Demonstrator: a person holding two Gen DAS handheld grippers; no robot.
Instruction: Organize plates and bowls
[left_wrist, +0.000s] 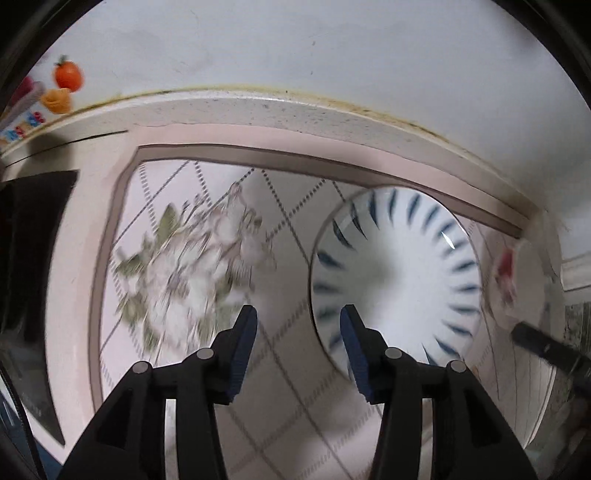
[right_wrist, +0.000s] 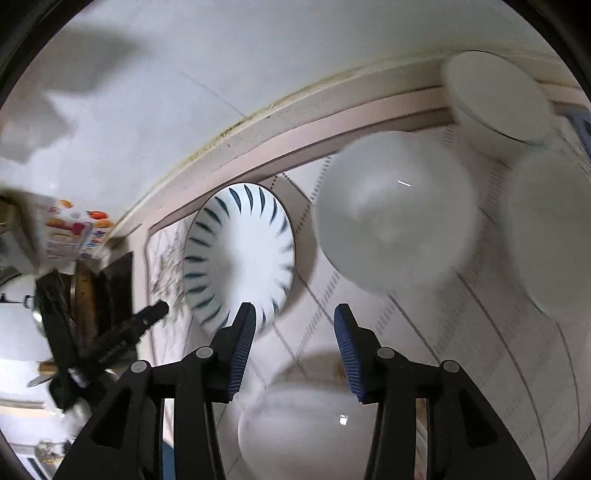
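A white plate with blue rim strokes (left_wrist: 399, 273) lies on the pink floral tablecloth (left_wrist: 192, 258). My left gripper (left_wrist: 298, 314) is open and empty, just over the plate's near left edge. The plate also shows in the right wrist view (right_wrist: 240, 254). My right gripper (right_wrist: 294, 312) is open and empty, above the cloth between the striped plate and a white bowl (right_wrist: 395, 214). Another white bowl (right_wrist: 306, 424) sits below its fingers. A third white dish (right_wrist: 550, 236) lies at the right, blurred. A white round dish (right_wrist: 491, 96) stands at the back right.
A white wall runs behind the table's speckled back edge (left_wrist: 295, 110). A dark object (left_wrist: 33, 258) sits at the table's left. A blurred red-and-white item (left_wrist: 509, 269) lies right of the striped plate. The other gripper's black arm (right_wrist: 122, 332) shows at the left.
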